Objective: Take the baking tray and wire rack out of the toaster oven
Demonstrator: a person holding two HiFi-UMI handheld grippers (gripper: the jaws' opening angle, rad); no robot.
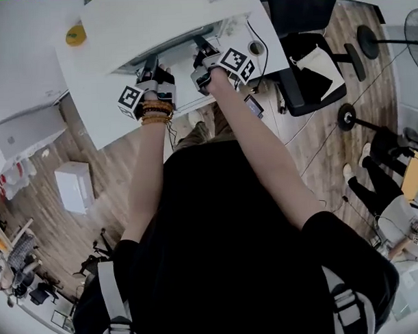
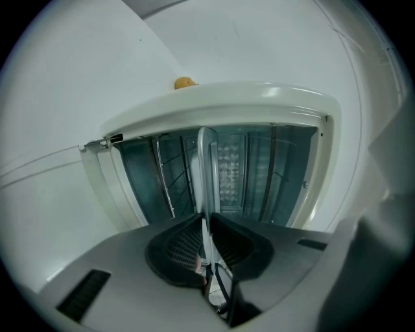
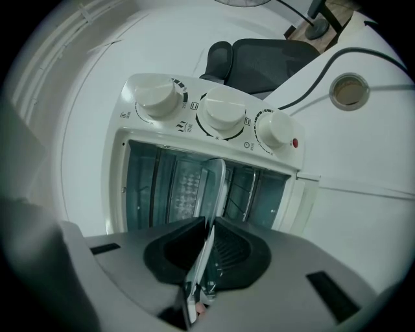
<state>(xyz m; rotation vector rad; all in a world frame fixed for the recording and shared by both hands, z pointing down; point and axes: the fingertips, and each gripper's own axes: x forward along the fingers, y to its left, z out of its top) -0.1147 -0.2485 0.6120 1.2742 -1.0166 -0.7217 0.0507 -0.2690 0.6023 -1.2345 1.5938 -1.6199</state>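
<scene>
The white toaster oven [image 1: 164,29] stands open on the white table [image 1: 97,98], and both grippers reach into its mouth. The baking tray [image 2: 207,170] [image 3: 218,183] shows edge-on in both gripper views, a thin metal rim running from the jaws back into the cavity. My left gripper [image 2: 206,238] [image 1: 149,66] is shut on the tray's rim. My right gripper [image 3: 209,241] [image 1: 202,48] is shut on the same rim further along. The wire rack's bars [image 2: 171,180] [image 3: 250,193] show beside the tray inside the oven.
Three white knobs [image 3: 224,113] line the oven's front panel. A yellow object [image 1: 75,35] sits on the table beyond the oven. A black office chair [image 1: 307,50] stands at the table's right. A cable passes a round hole [image 3: 349,91] in the tabletop.
</scene>
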